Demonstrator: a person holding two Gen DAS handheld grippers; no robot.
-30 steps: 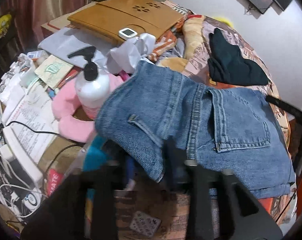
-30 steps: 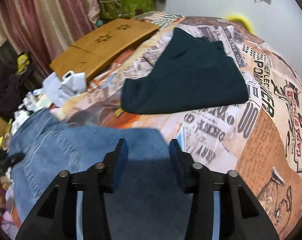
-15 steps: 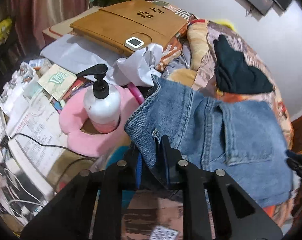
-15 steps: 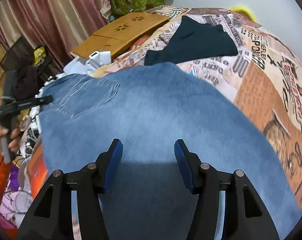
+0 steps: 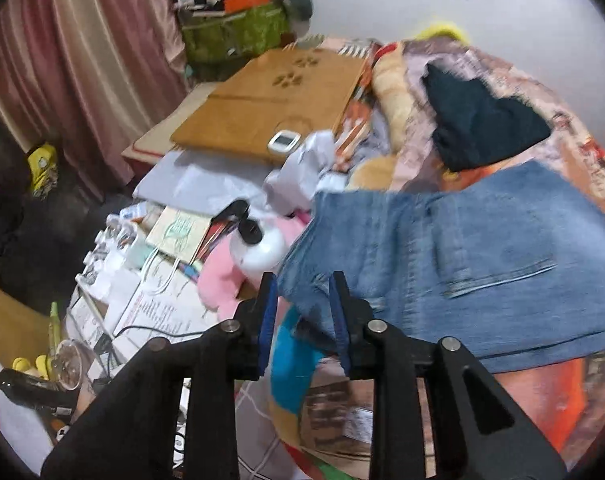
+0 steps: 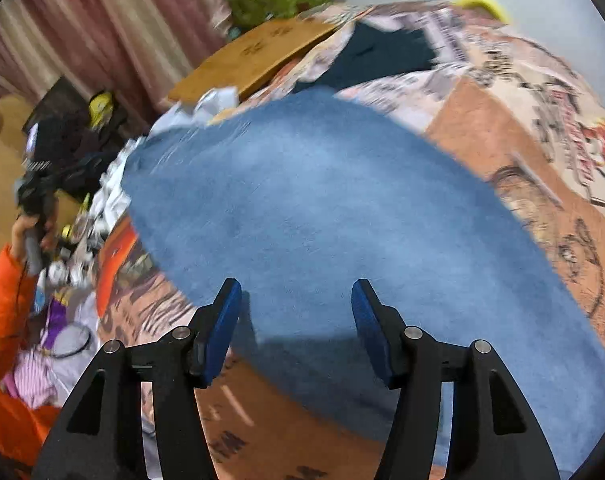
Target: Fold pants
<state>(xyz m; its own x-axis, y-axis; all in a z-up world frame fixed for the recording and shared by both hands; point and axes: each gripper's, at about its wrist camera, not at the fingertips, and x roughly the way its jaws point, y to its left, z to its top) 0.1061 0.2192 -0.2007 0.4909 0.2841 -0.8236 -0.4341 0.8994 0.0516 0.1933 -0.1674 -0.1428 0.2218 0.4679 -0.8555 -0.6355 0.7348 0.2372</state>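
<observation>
Vs 0.5 s ago: left gripper (image 5: pixel 302 294) had its pads pinched on the jeans' (image 5: pixel 462 252) corner; now they stand a little apart w/ the denim edge lying between and just past them, nothing clamped. Right gripper (image 6: pixel 296 312) was spread over the denim and is wider now, gripping nothing, and more bedspread (image 6: pixel 522 128) shows beside the jeans (image 6: pixel 322 208) on that side. Count: 1 pair of jeans, 1 dark garment (image 5: pixel 482 128) beyond them on the bed, 1 pump bottle (image 5: pixel 258 248) on 1 pink cushion (image 5: pixel 218 280), 1 wooden lap desk (image 5: pixel 270 108), 2 grippers. Jeans lie folded flat on the bed, back pocket up in the left view. Their near-left corner sits at the left fingertips; in the right view the denim spreads ahead of and under the gap between the fingers, near edge reaching down toward the right finger (image 6: pixel 372 340). Both views motion-blurred.
</observation>
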